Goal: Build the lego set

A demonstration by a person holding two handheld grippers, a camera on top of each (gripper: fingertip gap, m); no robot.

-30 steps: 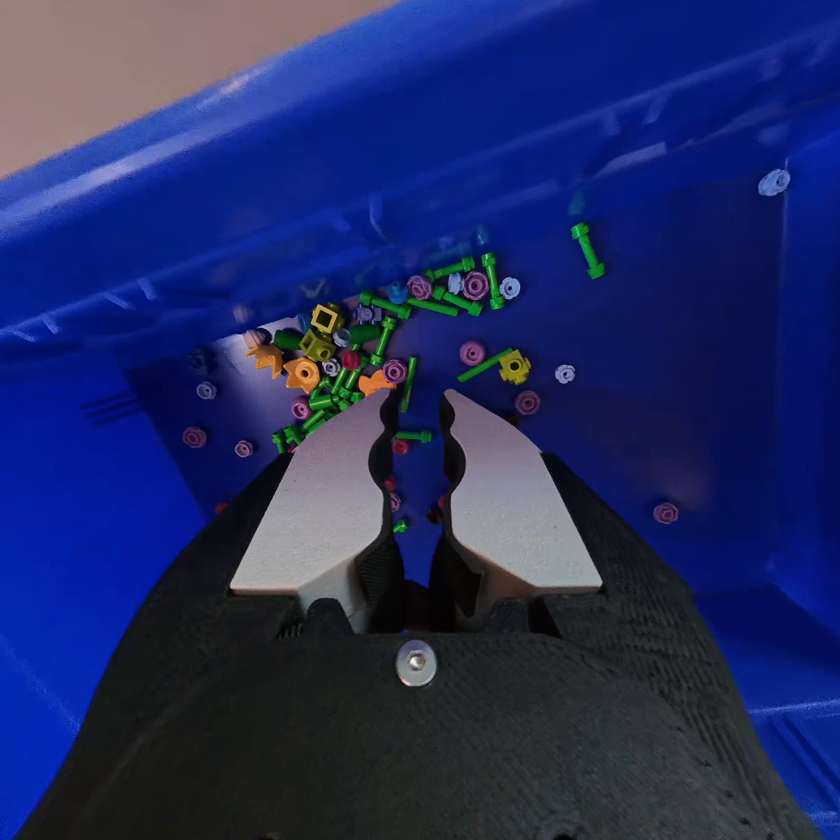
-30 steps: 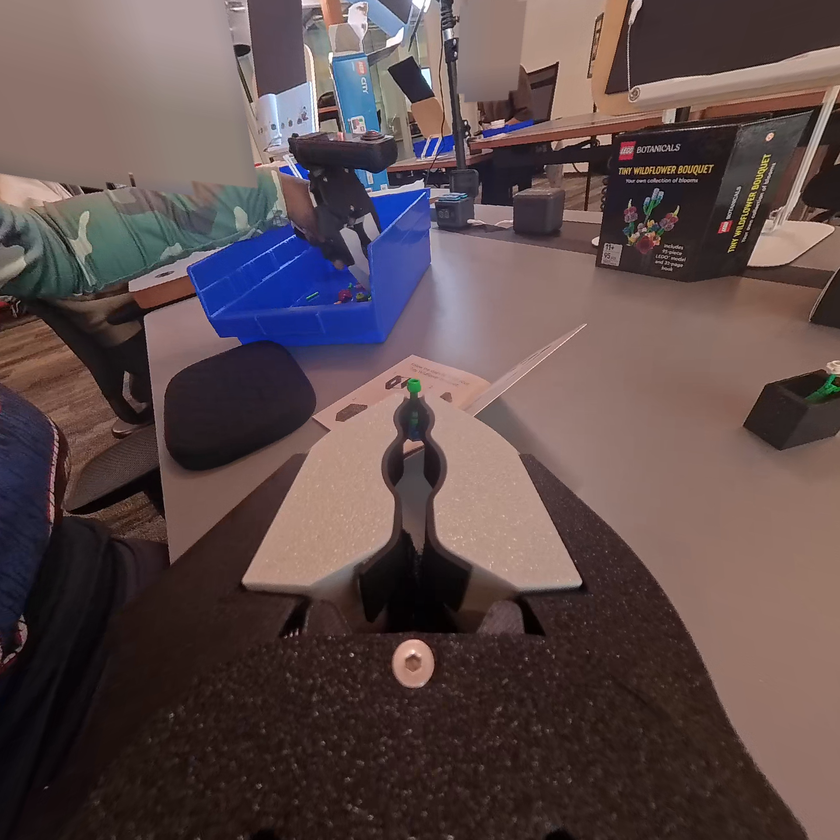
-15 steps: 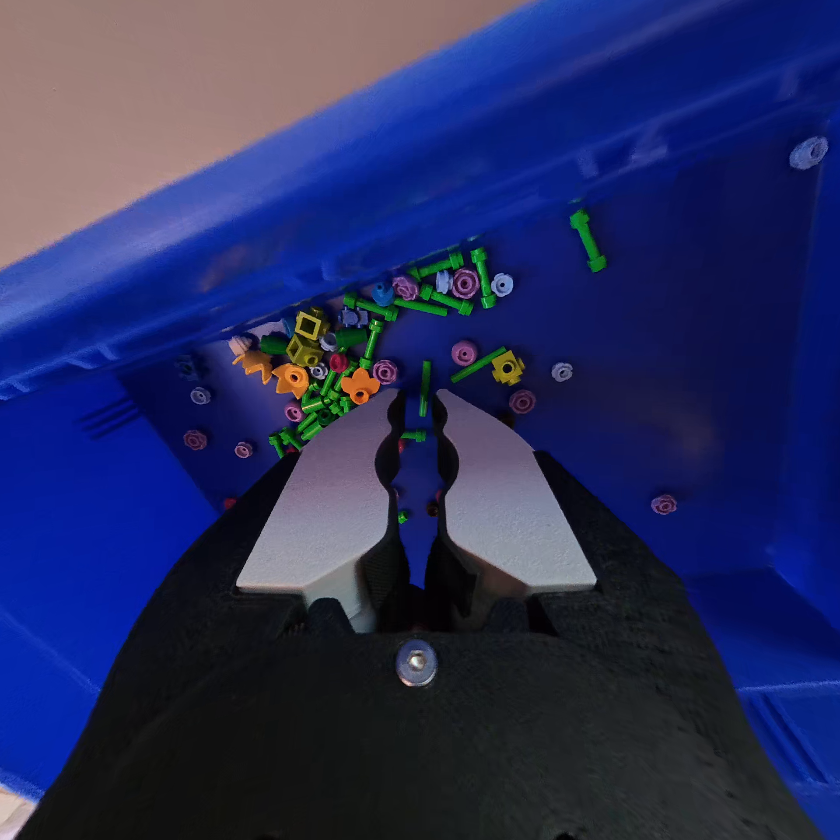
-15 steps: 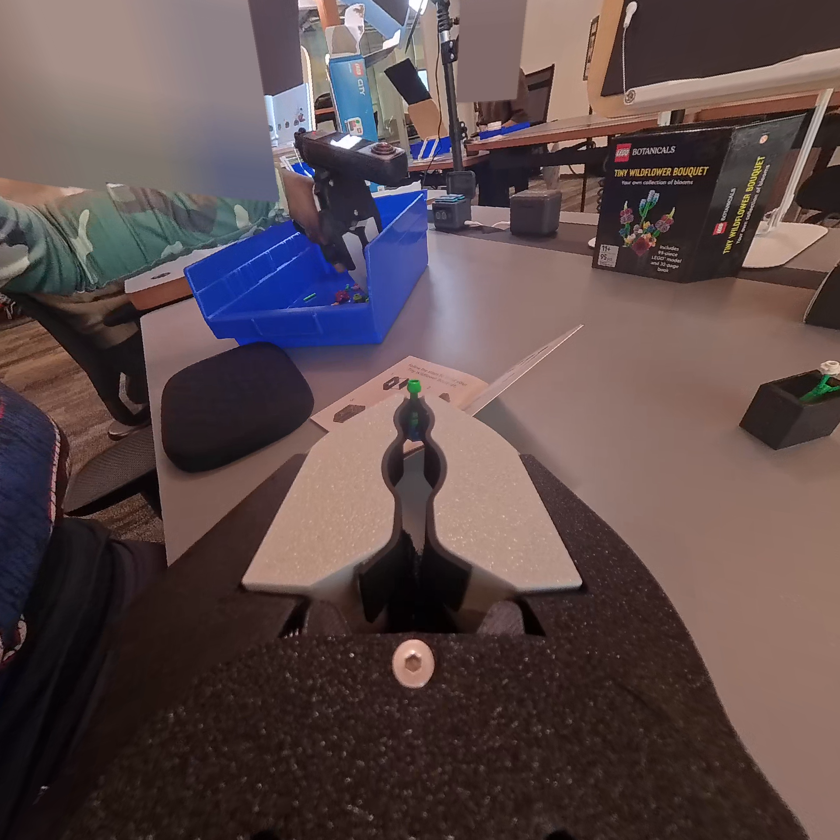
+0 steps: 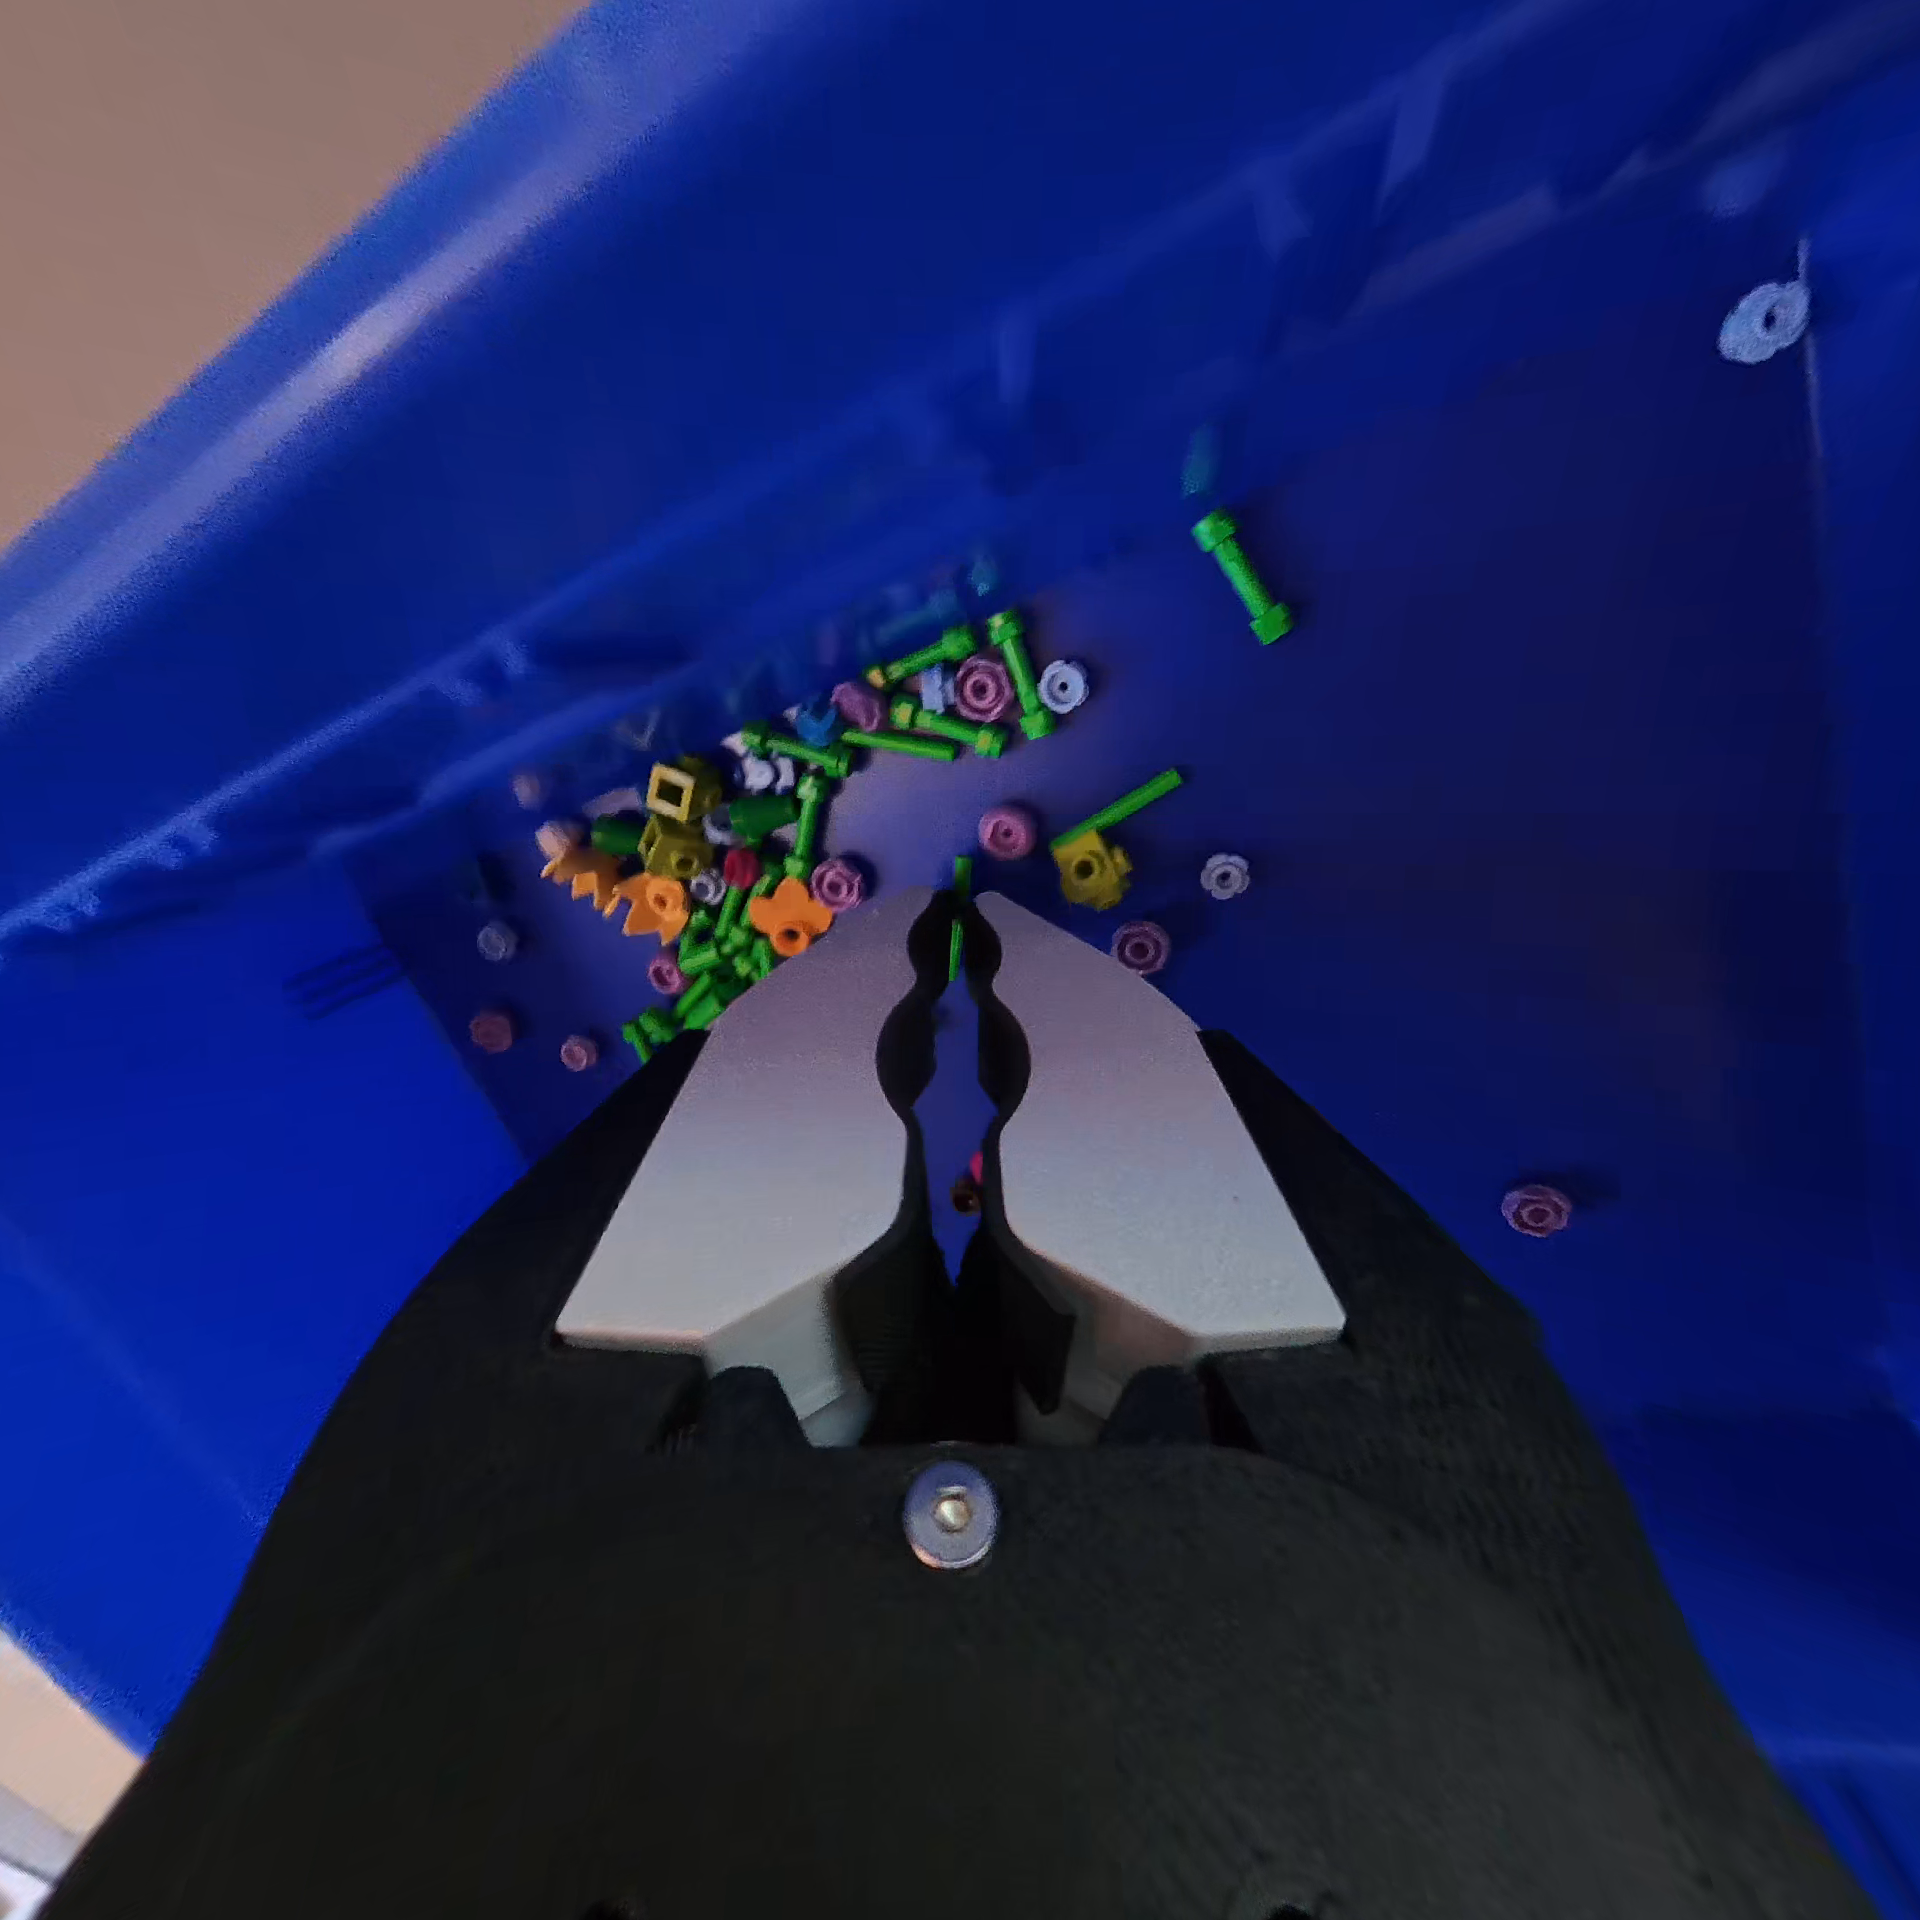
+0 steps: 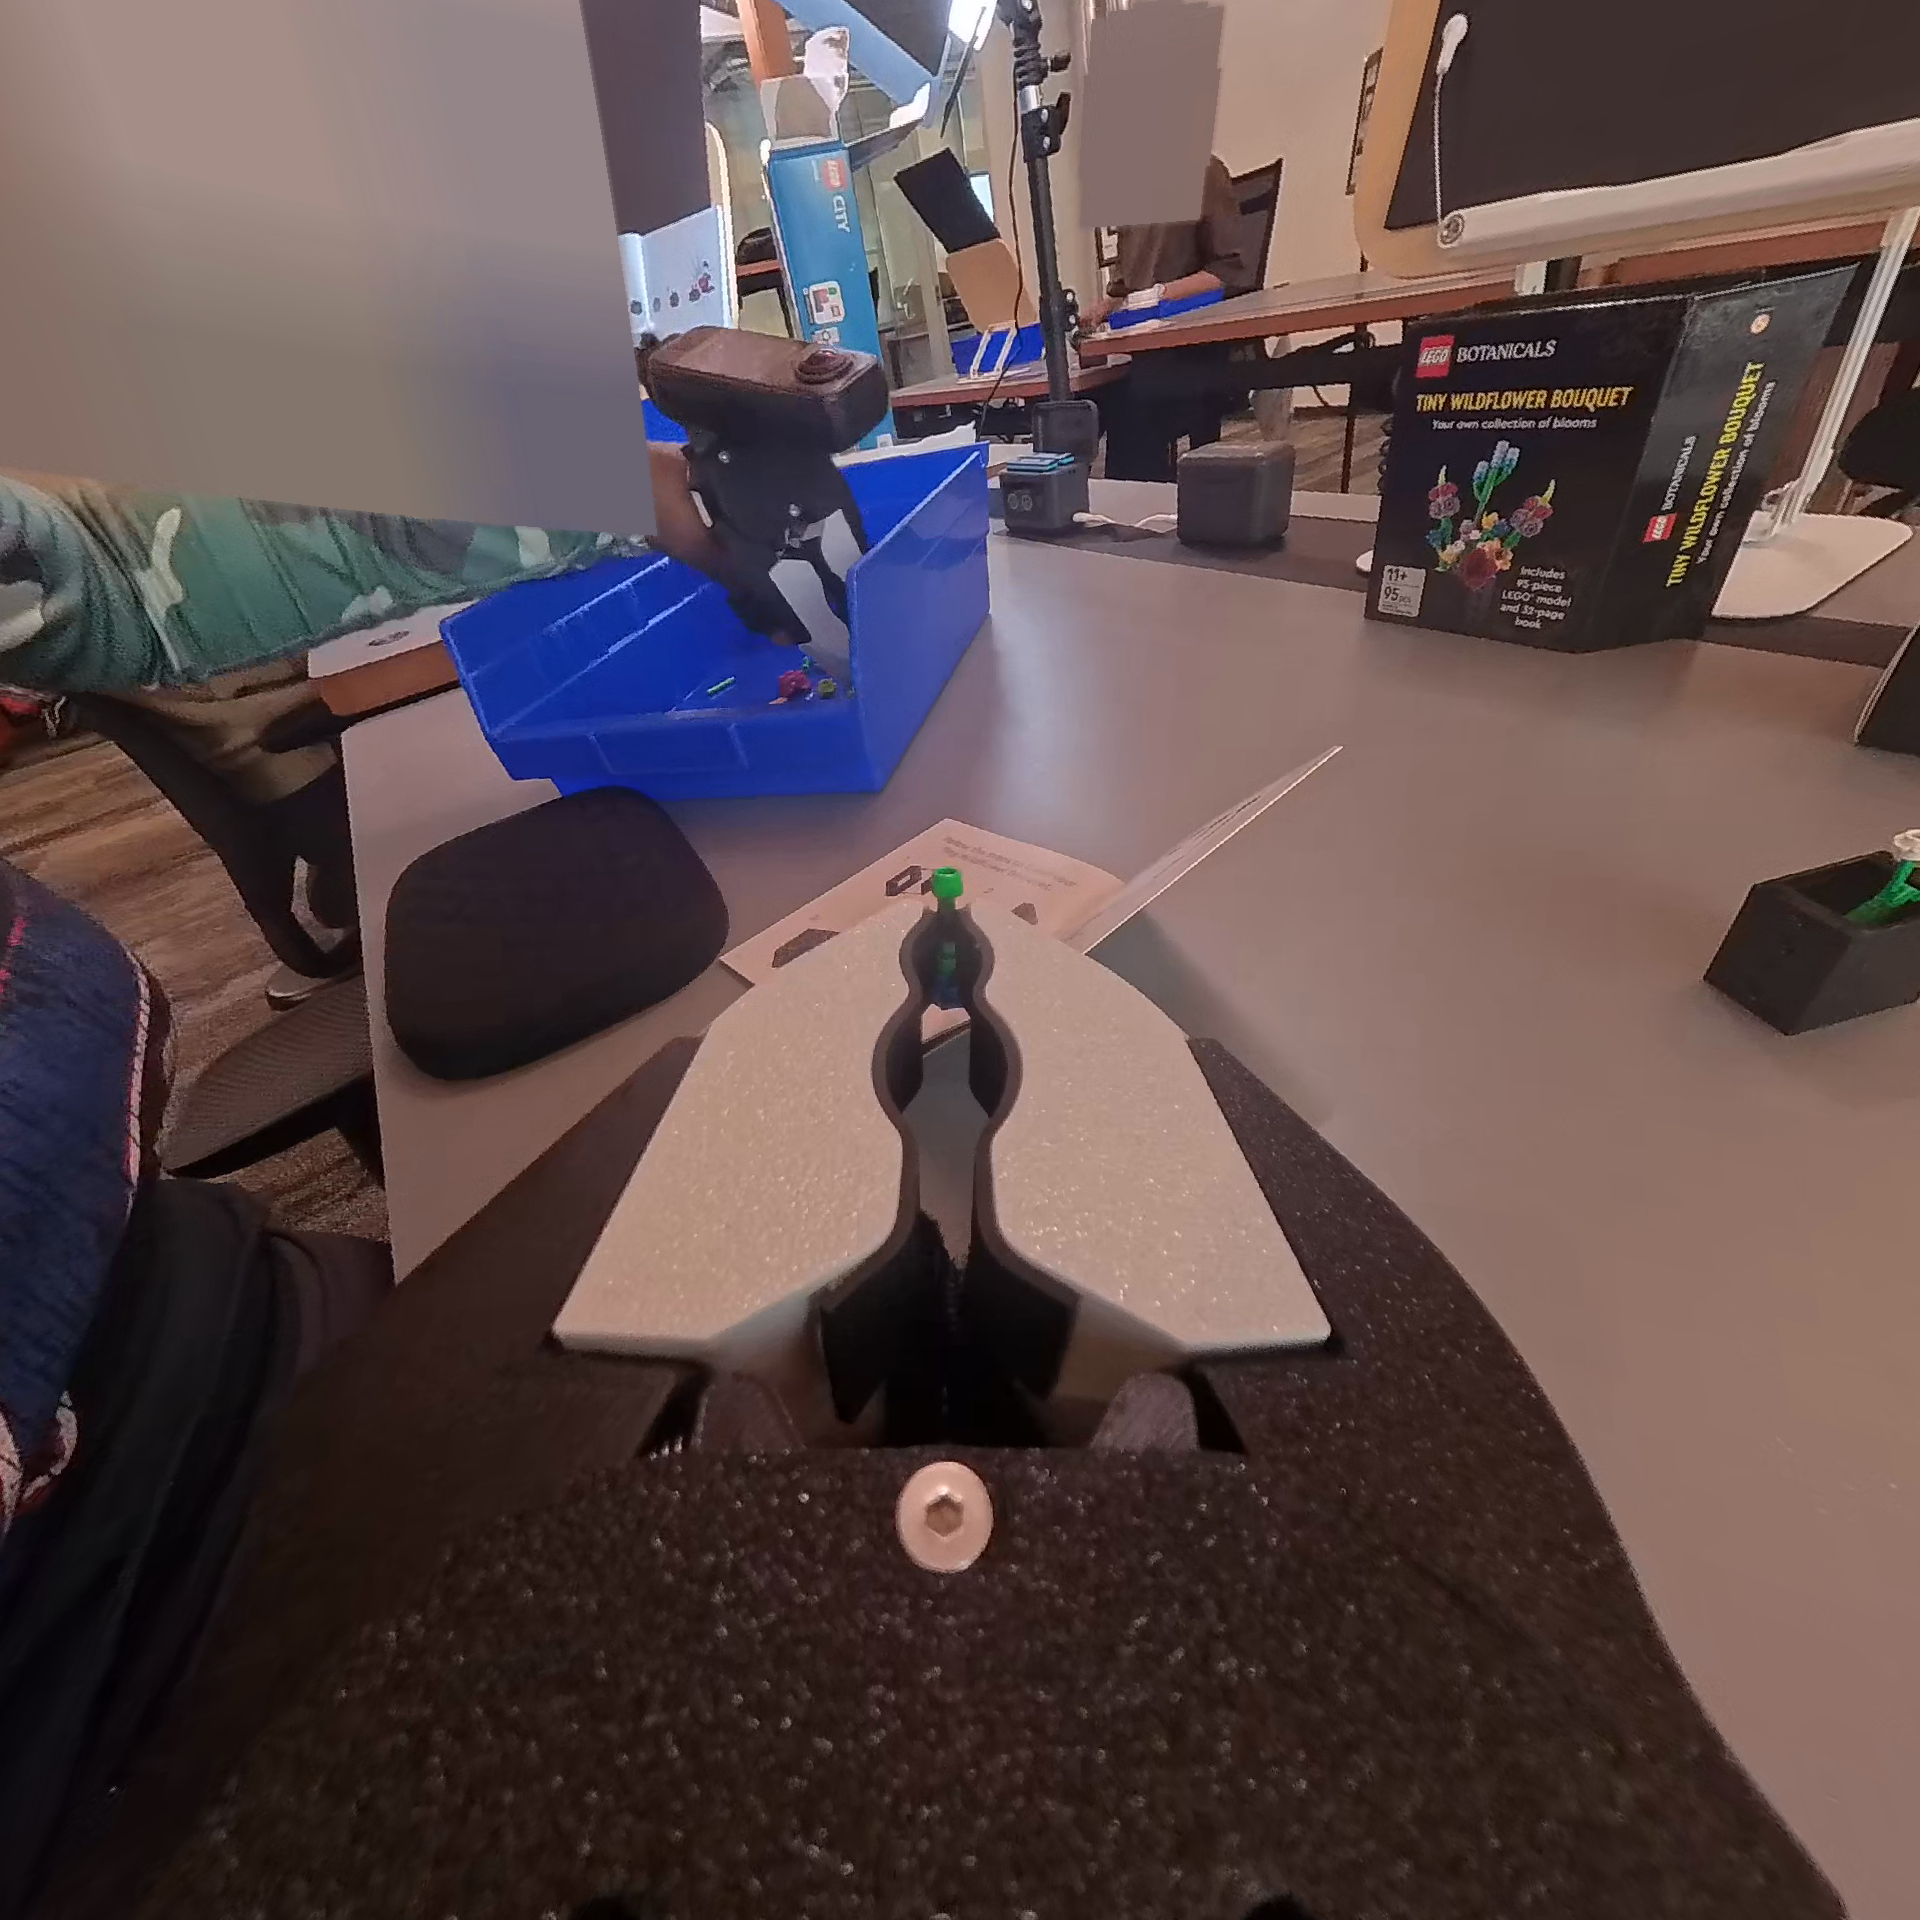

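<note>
**Lego set: build at an early stage, most parts loose in bin**

Left wrist view. The left gripper [image 5: 961, 904] is inside the blue bin [image 5: 1558, 935], its jaws closed on a thin green rod [image 5: 958, 914] that stands upright between the tips. Beyond the tips, at the far left of the bin floor, is the main pile of loose pieces [image 5: 790, 810]: green stems, orange and purple flower parts, yellow-green blocks. Strays lie to the right, among them a green peg [image 5: 1242, 577] and a purple stud [image 5: 1536, 1209]. The picture is blurred, so whether the rod is lifted clear of the floor is uncertain.

Right wrist view. The right gripper [image 6: 945, 920] hovers over the grey table [image 6: 1455, 1195], jaws clenched on a small green stem piece [image 6: 945, 888] with a blue part below. Just beyond lies the instruction booklet [image 6: 997, 883]. At the right, a black holder [image 6: 1808, 966] carries a green stem assembly [image 6: 1886, 894], the only finished work visible. Much assembly remains.
</note>
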